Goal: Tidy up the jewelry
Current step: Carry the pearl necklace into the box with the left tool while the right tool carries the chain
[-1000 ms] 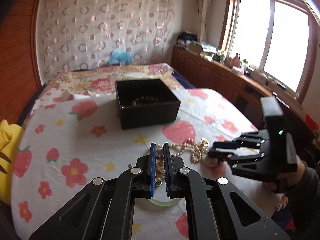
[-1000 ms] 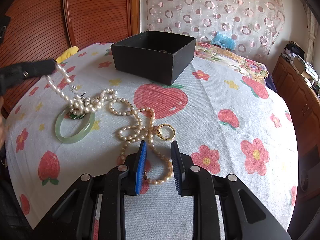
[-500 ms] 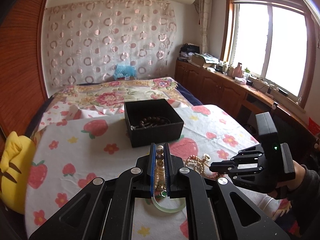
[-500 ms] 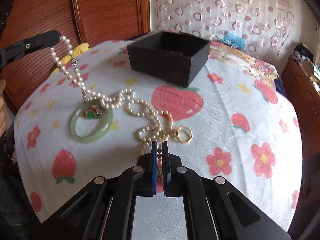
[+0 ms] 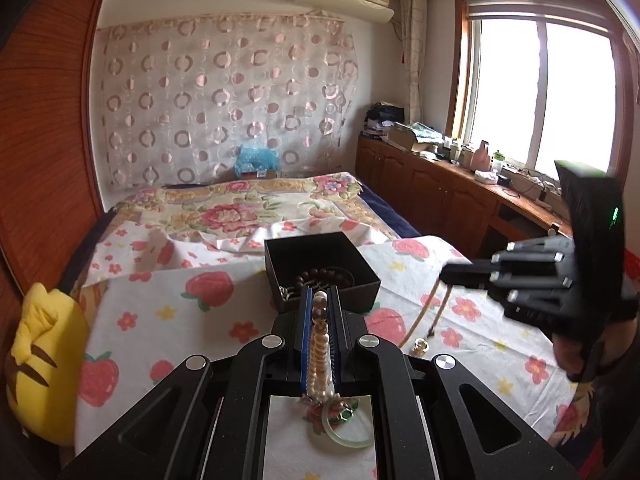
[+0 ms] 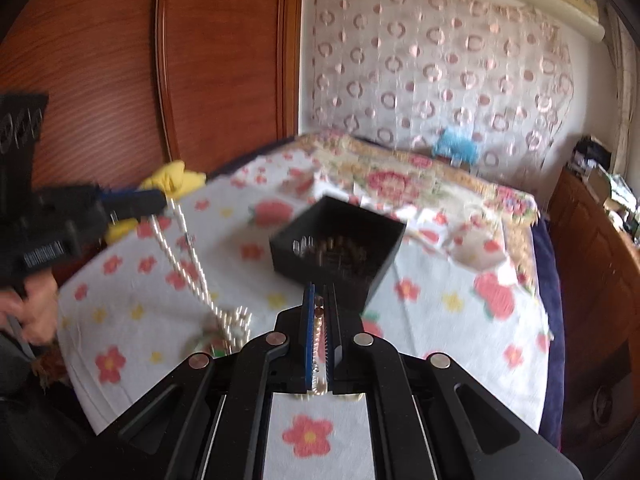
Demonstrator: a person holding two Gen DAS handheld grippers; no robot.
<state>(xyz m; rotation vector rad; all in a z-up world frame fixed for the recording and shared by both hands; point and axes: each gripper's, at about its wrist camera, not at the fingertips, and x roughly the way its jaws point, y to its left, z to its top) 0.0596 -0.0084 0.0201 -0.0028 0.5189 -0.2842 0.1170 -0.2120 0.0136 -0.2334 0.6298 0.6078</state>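
Observation:
My left gripper [image 5: 320, 300] is shut on a white pearl necklace [image 5: 319, 344], lifted above the table; the strand hangs from it in the right wrist view [image 6: 188, 256]. My right gripper [image 6: 320, 296] is shut on a pinkish pearl strand [image 6: 318, 328], which hangs from it in the left wrist view [image 5: 424, 316]. The open black box [image 5: 320, 272] holds a dark bead bracelet [image 5: 320, 276]. A green jade bangle [image 5: 344, 432] and a gold ring [image 5: 420, 347] lie on the cloth.
A white tablecloth [image 5: 192, 320] with strawberries and flowers covers the table. A yellow plush toy [image 5: 44, 360] sits at the left edge. A bed [image 5: 248, 208] lies behind, a wooden cabinet [image 5: 460, 196] to the right.
Both grippers have risen from the table. The right gripper closed on the pinkish strand and lifted it. The left gripper lifted the white necklace higher; the strands pull up off the cloth.

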